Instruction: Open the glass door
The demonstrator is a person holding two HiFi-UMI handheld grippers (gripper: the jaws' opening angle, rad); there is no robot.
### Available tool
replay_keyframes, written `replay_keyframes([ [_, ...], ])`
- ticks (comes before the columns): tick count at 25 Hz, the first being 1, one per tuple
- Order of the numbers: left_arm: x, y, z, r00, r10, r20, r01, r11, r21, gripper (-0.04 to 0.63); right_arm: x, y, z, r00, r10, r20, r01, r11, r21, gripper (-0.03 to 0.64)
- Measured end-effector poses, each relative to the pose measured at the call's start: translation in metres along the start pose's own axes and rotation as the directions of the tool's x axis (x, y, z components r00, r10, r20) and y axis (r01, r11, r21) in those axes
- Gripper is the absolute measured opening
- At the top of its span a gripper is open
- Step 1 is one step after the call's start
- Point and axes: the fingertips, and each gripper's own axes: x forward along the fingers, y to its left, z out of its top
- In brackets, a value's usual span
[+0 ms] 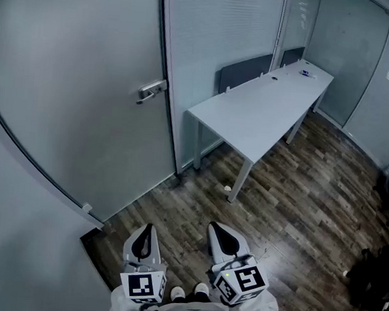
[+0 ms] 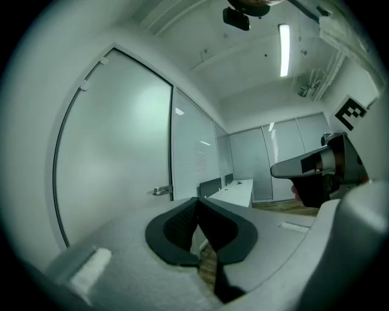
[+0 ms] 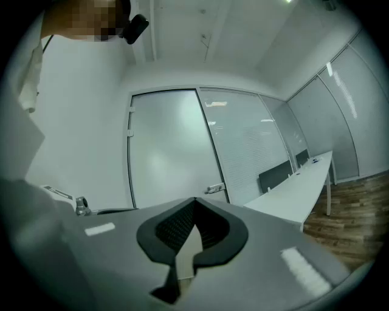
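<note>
The frosted glass door stands closed at the left of the head view, with a metal lever handle near its right edge. My left gripper and right gripper are held low and side by side, well short of the door, and neither touches it. Both are shut with nothing between the jaws. In the left gripper view the handle shows far off, left of the closed tips. The right gripper view has the handle just above and right of its closed tips.
A long white table stands right of the door along a glass partition, with dark chair backs behind it. Dark wood flooring lies in front of me. Something dark sits at the far right. My shoes show between the grippers.
</note>
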Motion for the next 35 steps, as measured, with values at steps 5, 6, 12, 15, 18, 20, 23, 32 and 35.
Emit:
replay_keyframes([
  [5,0.006,-0.007,-0.001,1.000,0.008,-0.008,-0.008,1.000,-0.007,0.003,0.000,-0.010,0.001,1.000,0.006,0.001,-0.006,1.000,0.006,0.005],
  [6,0.007,-0.009,-0.002,1.000,0.010,-0.012,-0.010,1.000,-0.005,0.004,0.000,-0.013,0.001,1.000,0.008,0.000,-0.008,1.000,0.008,0.005],
  [12,0.011,-0.019,-0.002,0.999,0.040,0.001,-0.040,0.999,0.003,0.004,-0.009,-0.032,0.002,0.999,0.029,0.016,-0.029,0.999,0.027,0.005],
  [15,0.016,-0.021,0.002,0.999,0.052,0.004,-0.052,0.999,0.006,0.003,-0.008,-0.039,0.001,0.999,0.031,0.009,-0.031,0.999,0.031,0.005],
  [18,0.022,-0.020,-0.001,0.999,0.053,-0.002,-0.053,0.999,0.001,0.003,-0.006,-0.043,0.000,0.999,0.034,0.000,-0.034,0.999,0.032,0.005],
  [20,0.028,-0.019,-0.002,0.999,0.053,-0.001,-0.053,0.999,0.000,0.004,0.000,-0.046,-0.001,0.999,0.036,-0.001,-0.036,0.999,0.032,0.005],
  [23,0.041,-0.015,-0.007,0.999,0.046,-0.006,-0.046,0.999,-0.002,0.005,0.013,-0.050,-0.003,0.999,0.038,-0.006,-0.038,0.999,0.033,0.005],
  [32,0.110,0.009,-0.012,1.000,0.003,0.022,-0.003,0.999,-0.036,0.004,0.075,-0.068,0.000,1.000,0.019,-0.020,-0.019,1.000,0.002,0.005],
  [35,0.137,0.020,-0.016,1.000,-0.008,0.017,0.009,0.998,-0.060,0.004,0.103,-0.074,0.001,0.999,0.017,-0.029,-0.018,1.000,-0.004,0.005],
])
